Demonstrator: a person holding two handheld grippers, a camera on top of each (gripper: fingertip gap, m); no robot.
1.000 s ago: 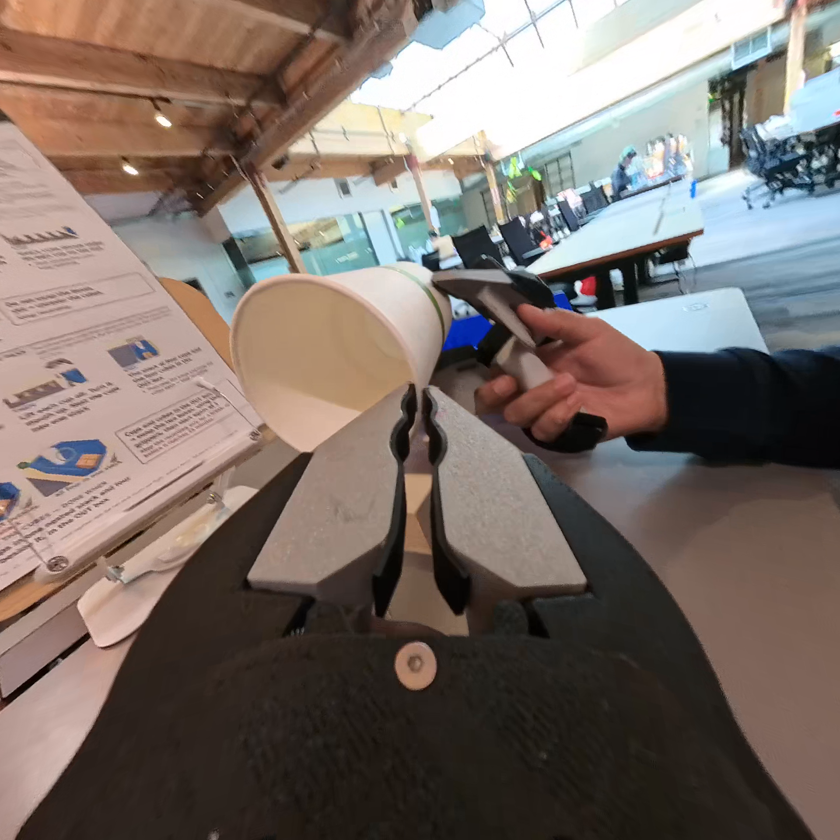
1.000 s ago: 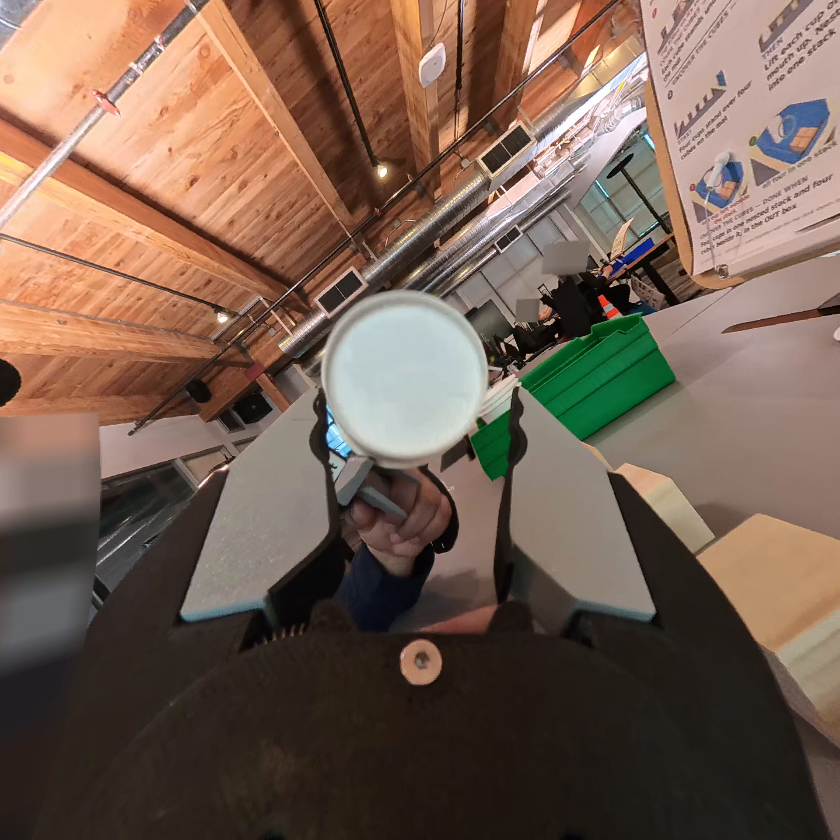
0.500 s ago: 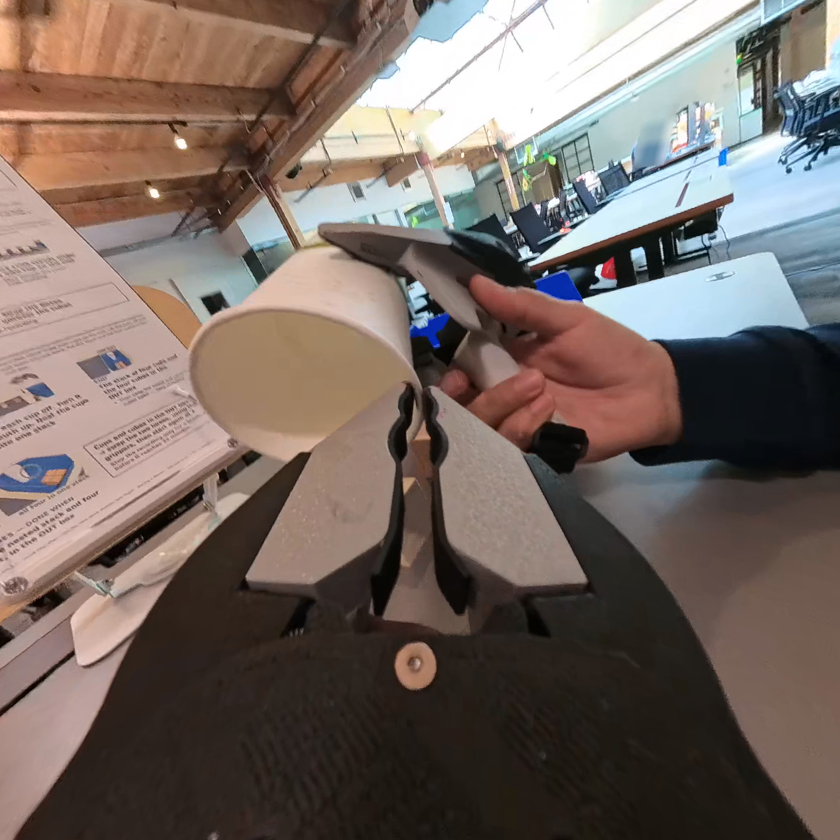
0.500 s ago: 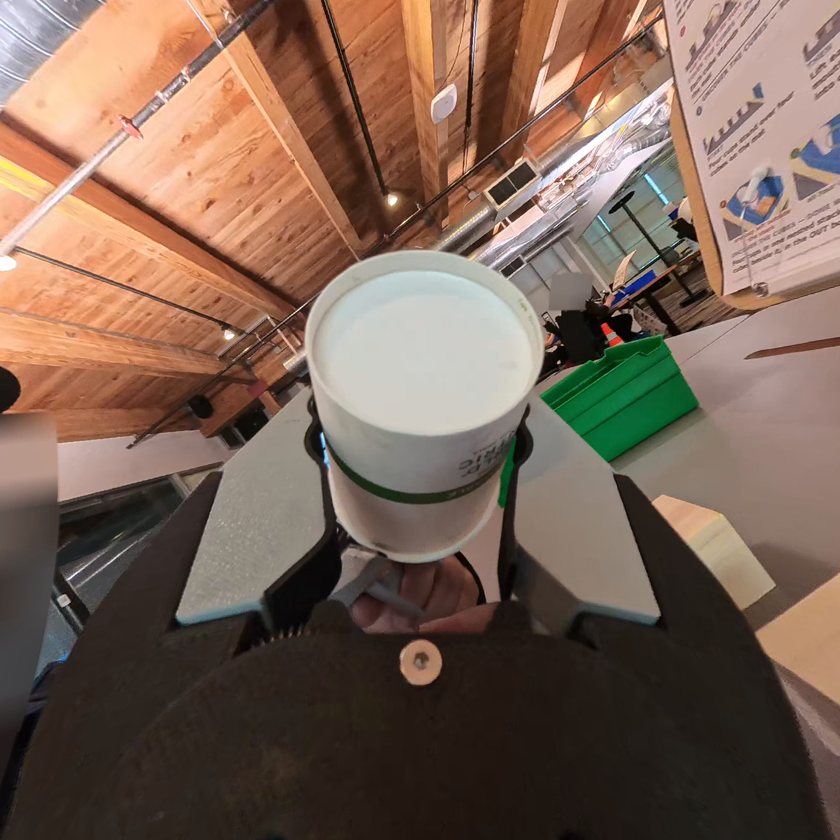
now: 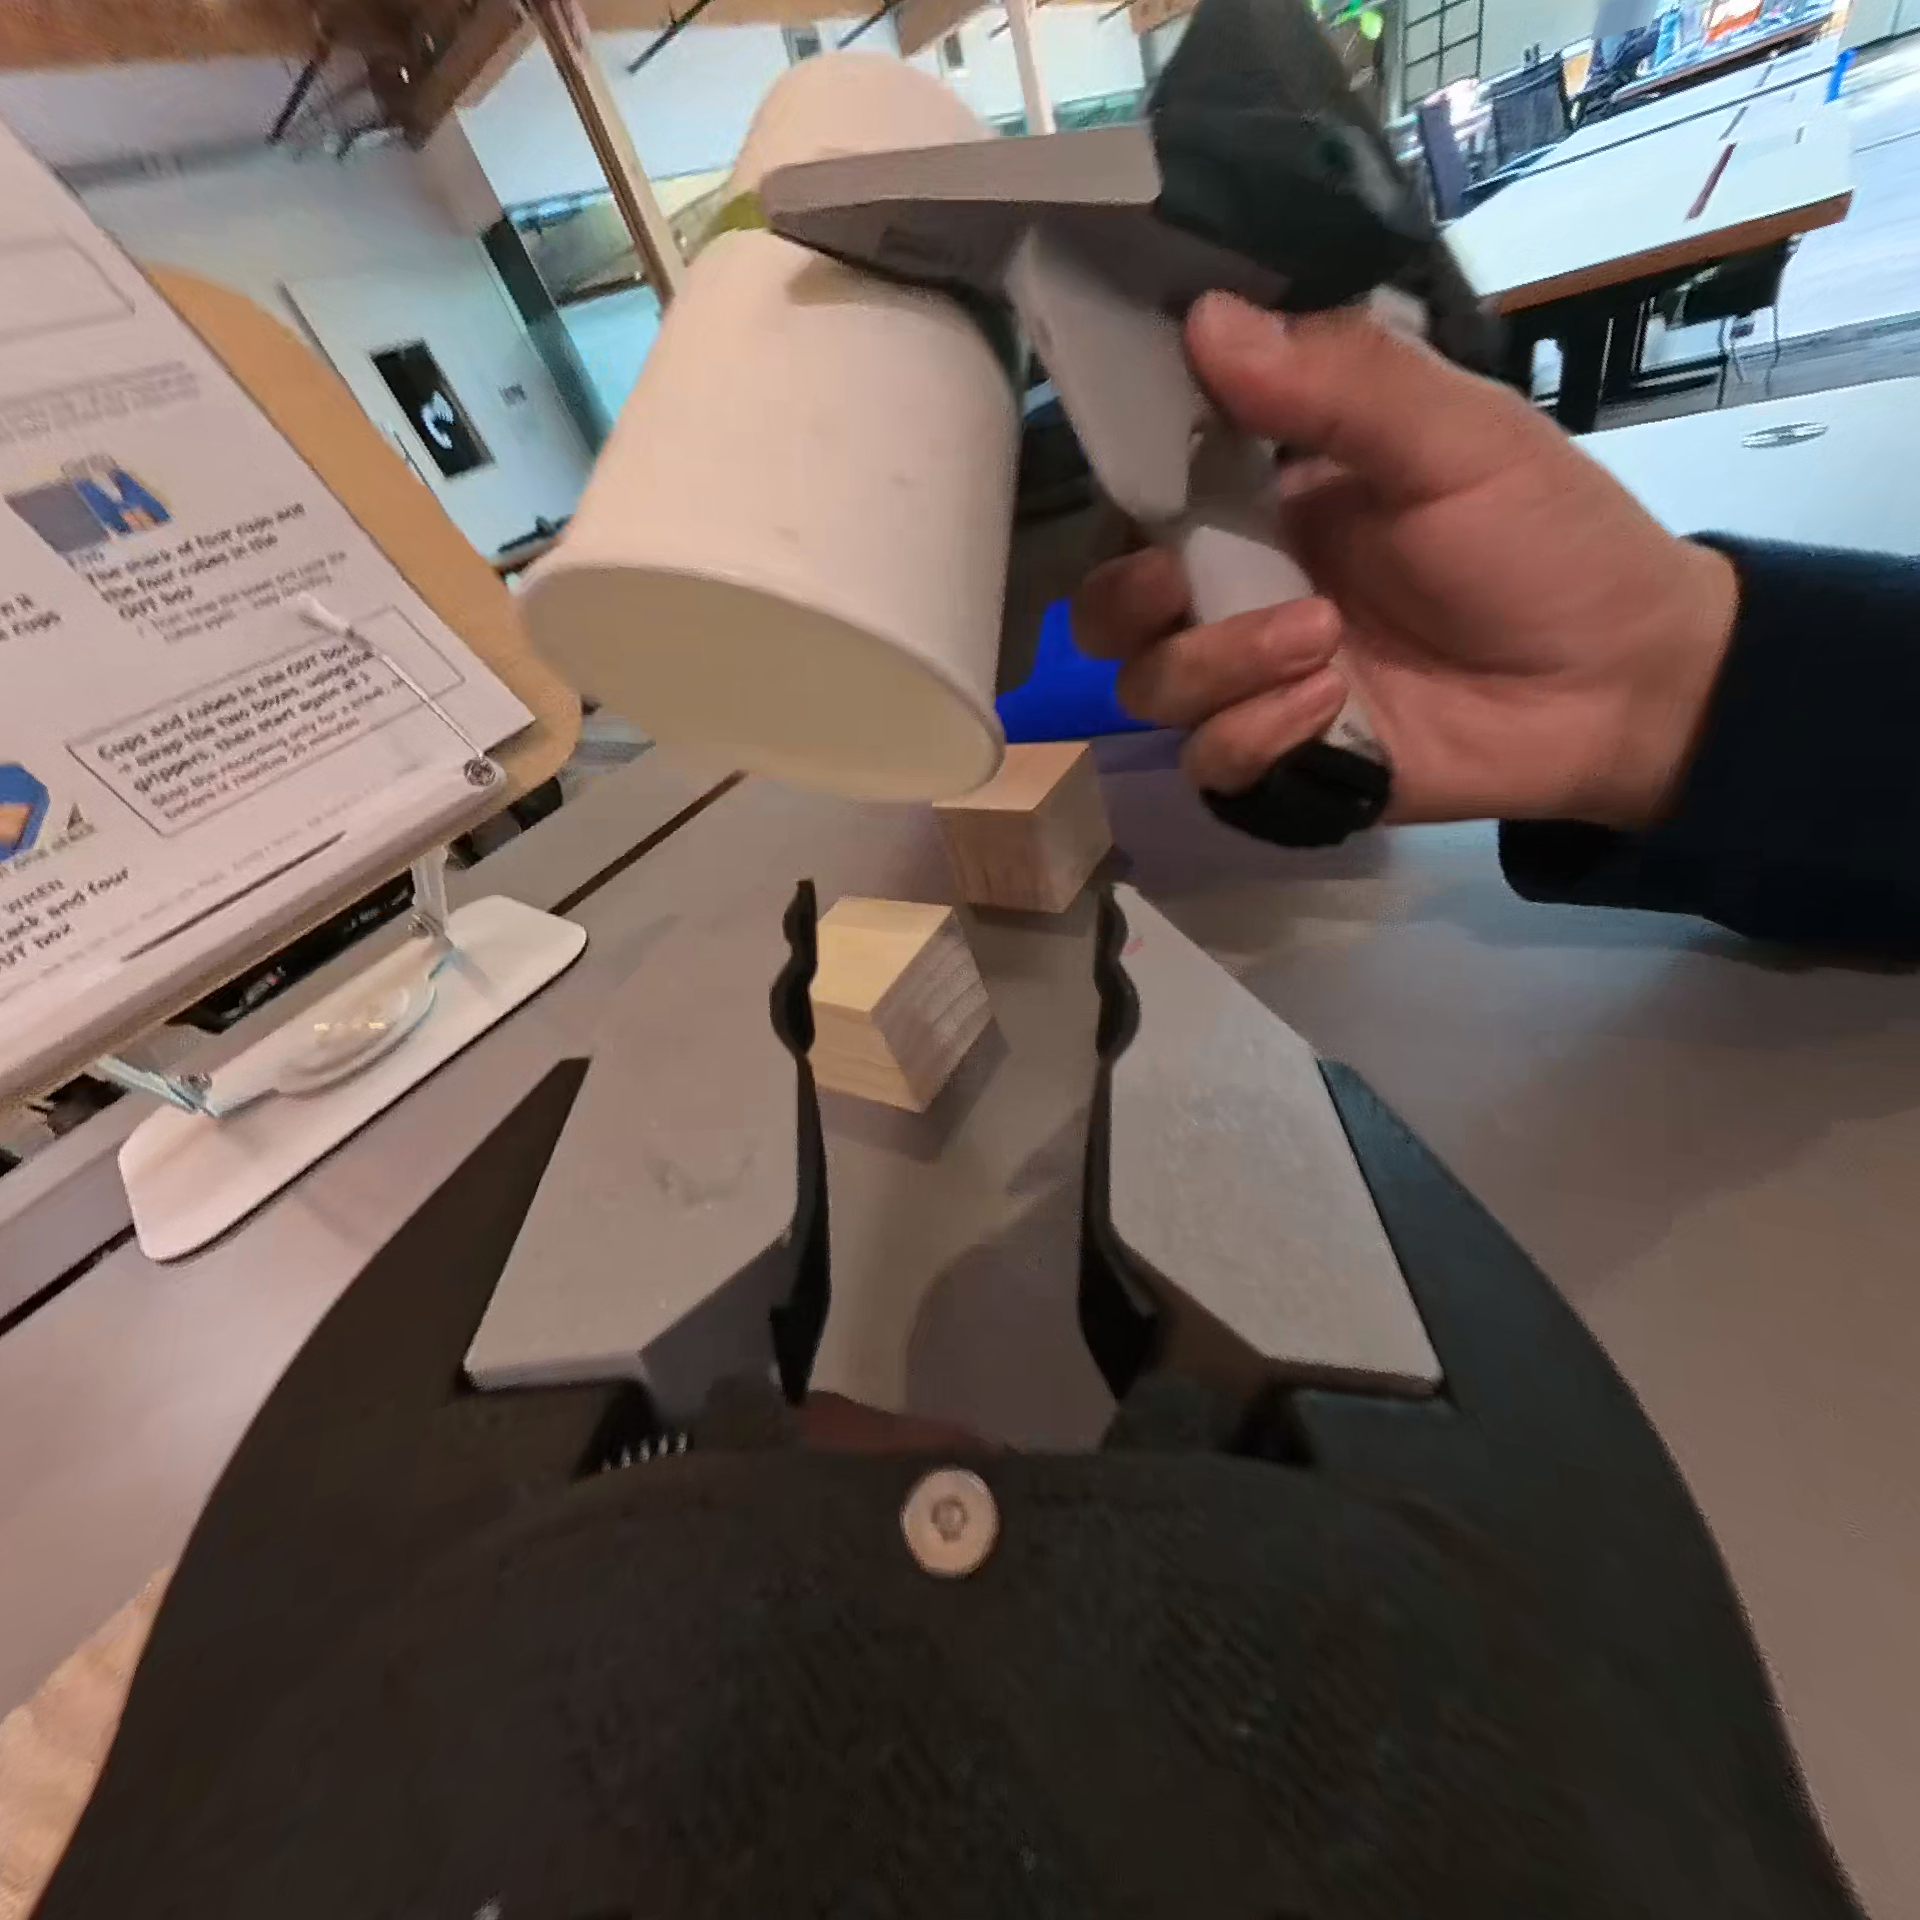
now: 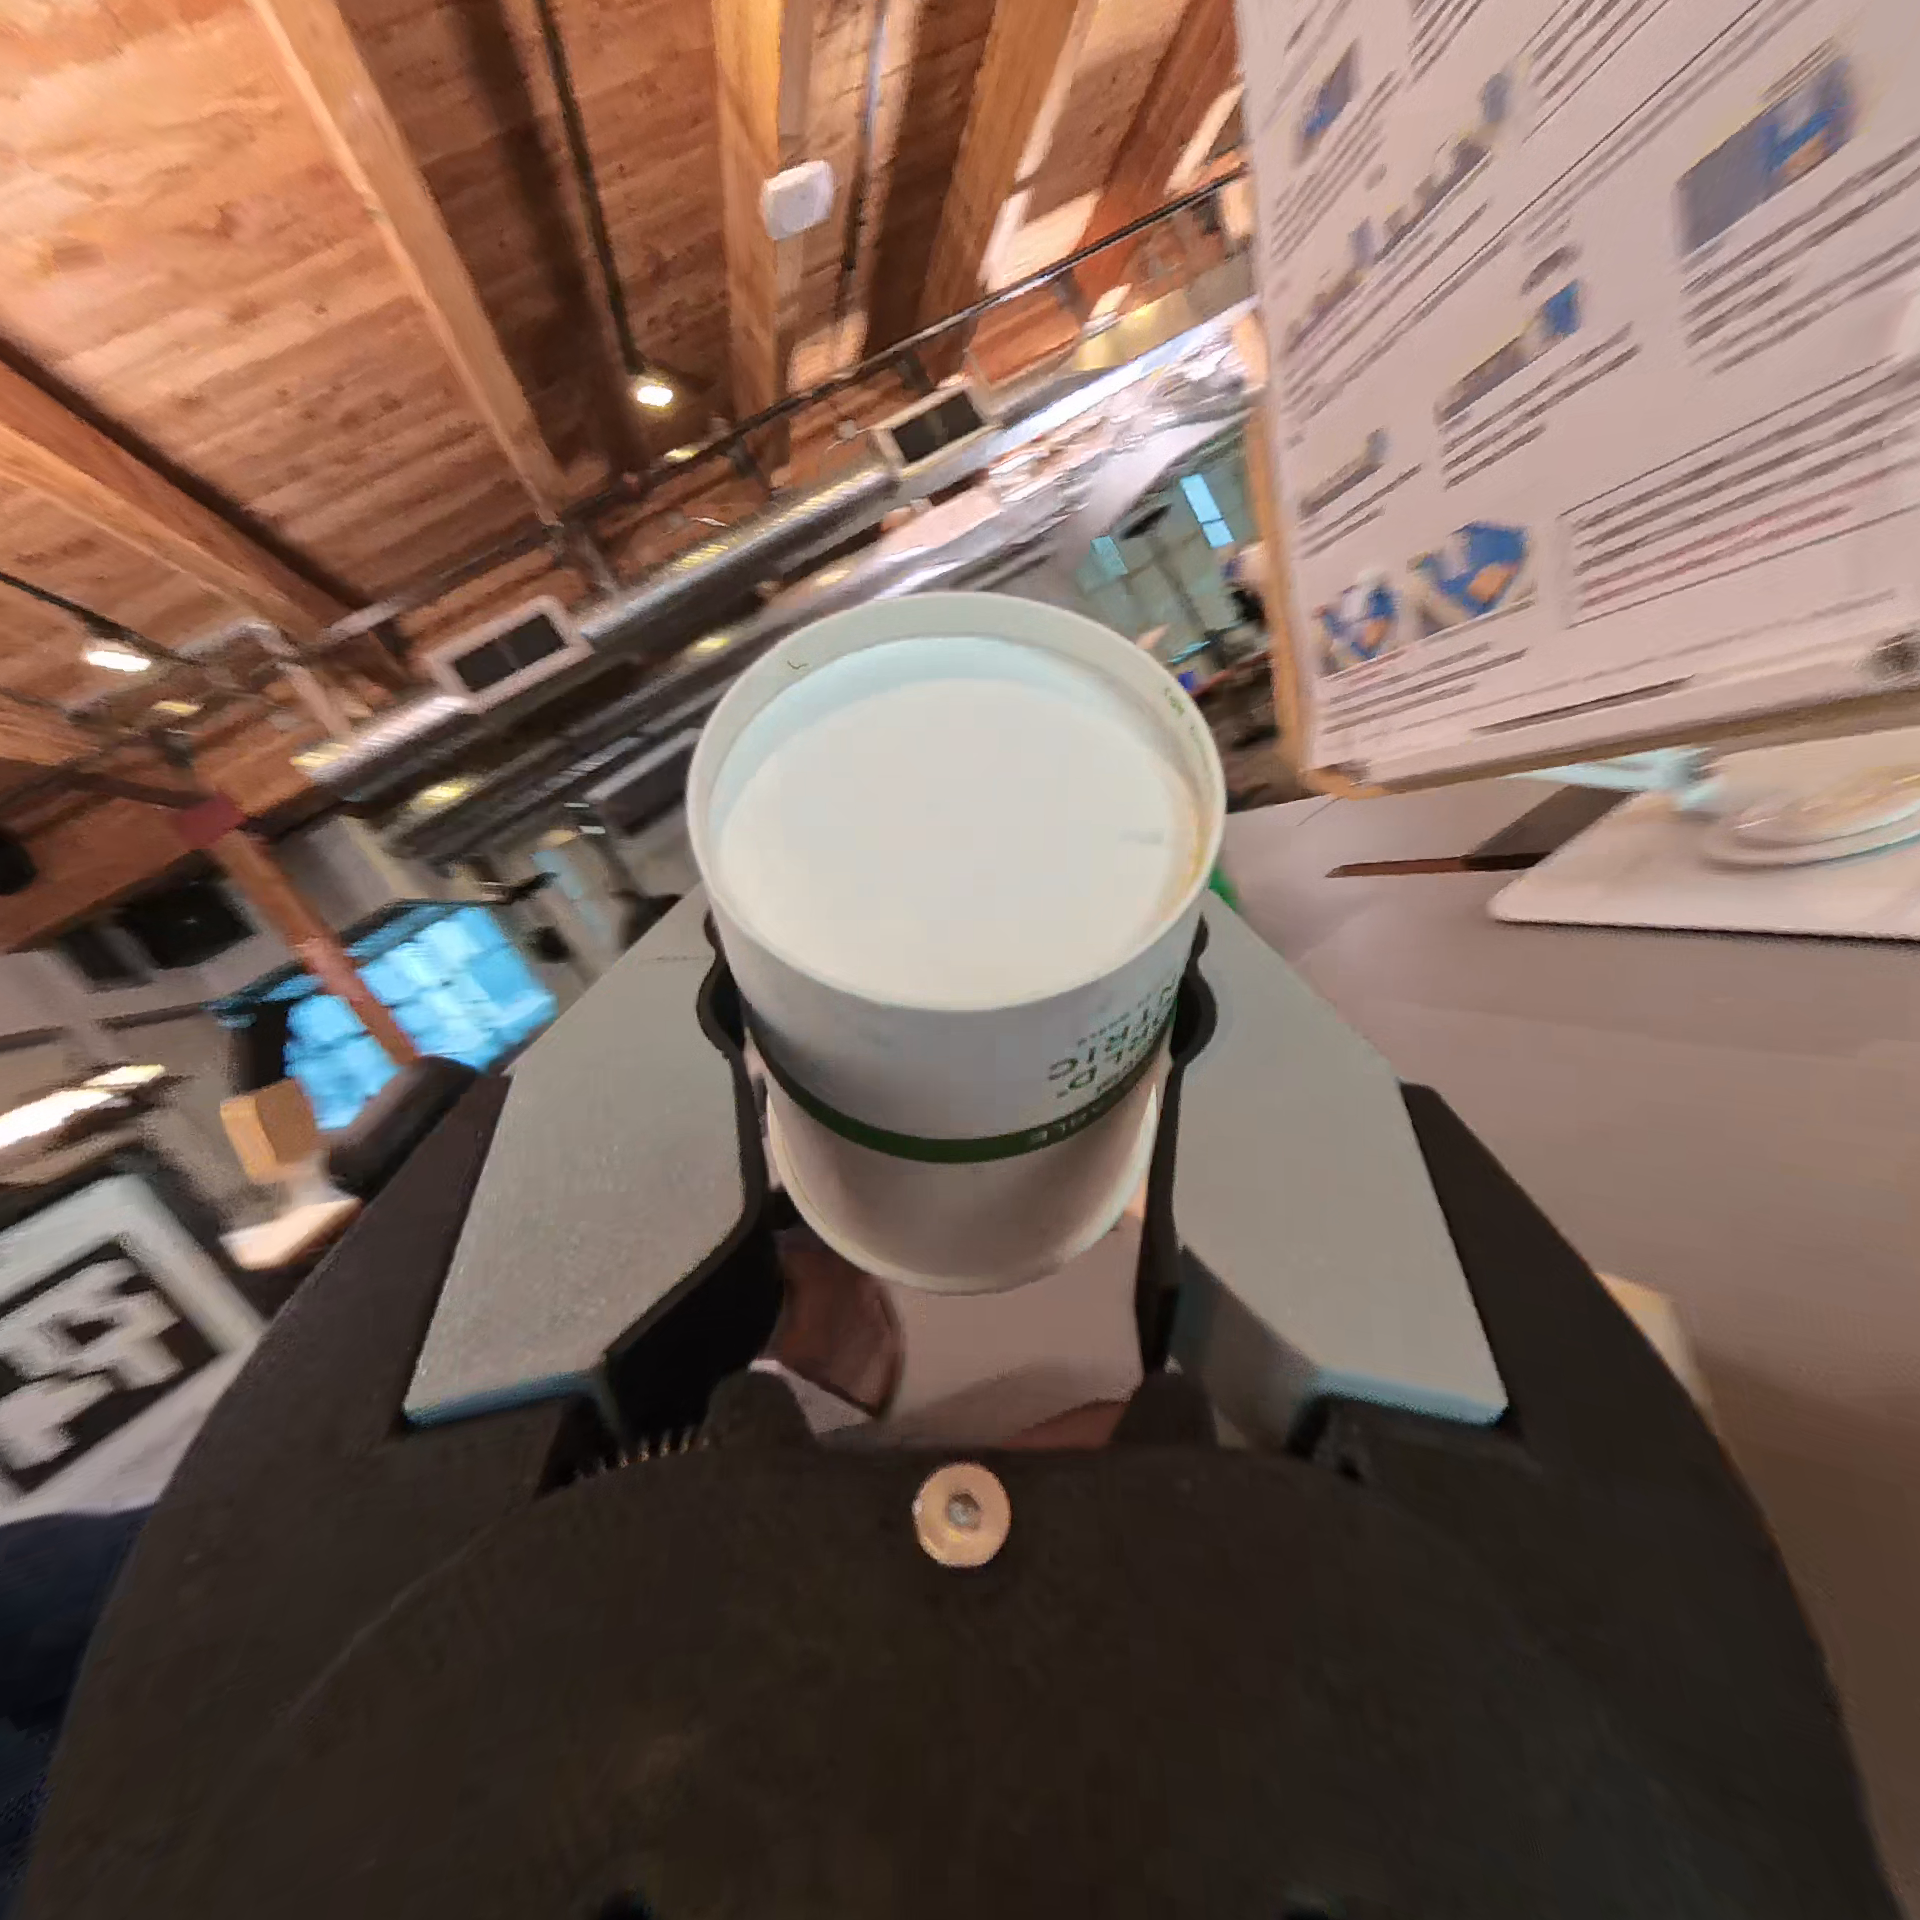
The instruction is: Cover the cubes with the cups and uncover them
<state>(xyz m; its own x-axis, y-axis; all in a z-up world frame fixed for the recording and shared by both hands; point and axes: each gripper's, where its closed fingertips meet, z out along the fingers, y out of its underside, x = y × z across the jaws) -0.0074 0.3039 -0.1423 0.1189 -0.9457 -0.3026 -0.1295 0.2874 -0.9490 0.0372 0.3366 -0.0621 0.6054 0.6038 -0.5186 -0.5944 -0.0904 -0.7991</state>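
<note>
Between the parted fingers of the left gripper (image 5: 951, 977), a pale wooden cube (image 5: 891, 1003) is seen resting on the grey table (image 5: 1507, 1143); it lies close to the left finger, and nothing is clamped. Just beyond the fingertips a second wooden cube (image 5: 1023, 831) stands on the table. Above and to the left of that far cube, a white paper cup (image 5: 790, 520) is held tilted, mouth downward, its rim just over the cube's top. The cup is clamped by the right gripper (image 6: 956, 1008), whose fingers (image 6: 665, 1039) are pressed against its sides near the base. An instruction board (image 5: 208, 582) stands at far left.
</note>
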